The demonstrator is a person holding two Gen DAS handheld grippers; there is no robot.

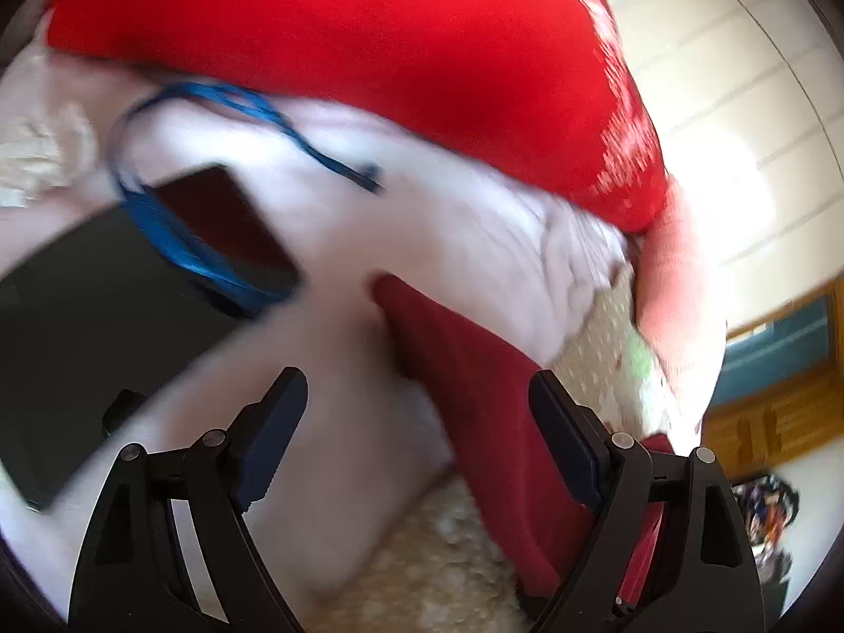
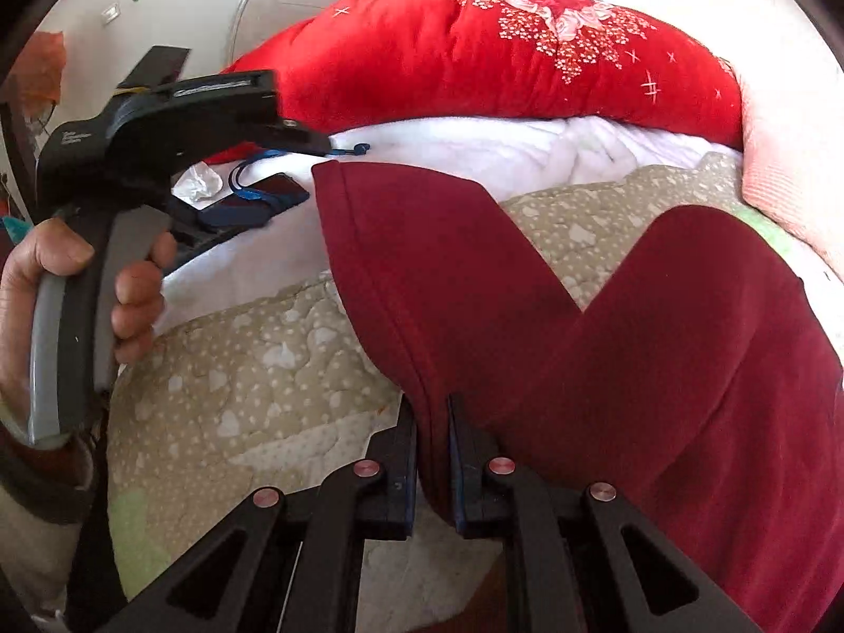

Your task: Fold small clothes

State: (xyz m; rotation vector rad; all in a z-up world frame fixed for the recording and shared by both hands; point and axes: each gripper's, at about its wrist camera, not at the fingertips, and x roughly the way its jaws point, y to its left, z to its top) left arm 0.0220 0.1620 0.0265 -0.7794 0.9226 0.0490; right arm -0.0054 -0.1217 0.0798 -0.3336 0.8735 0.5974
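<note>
A dark red garment (image 2: 606, 327) lies on the beige quilt (image 2: 253, 369), folded into a V shape. My right gripper (image 2: 431, 406) is shut on the garment's folded edge at the bottom of the V. My left gripper (image 1: 416, 385) is open, its jaws wide apart, with the same dark red garment (image 1: 475, 385) lying between them and against the right finger. In the right wrist view the left gripper's body (image 2: 158, 121) is held by a hand at the left, above the bed.
A big bright red quilt (image 2: 501, 53) is heaped at the back on white bedding (image 2: 475, 147). A dark phone with a blue lanyard (image 1: 211, 232) and a black slab (image 1: 79, 327) lie on the bedding at the left. A pink blanket (image 2: 791, 169) lies right.
</note>
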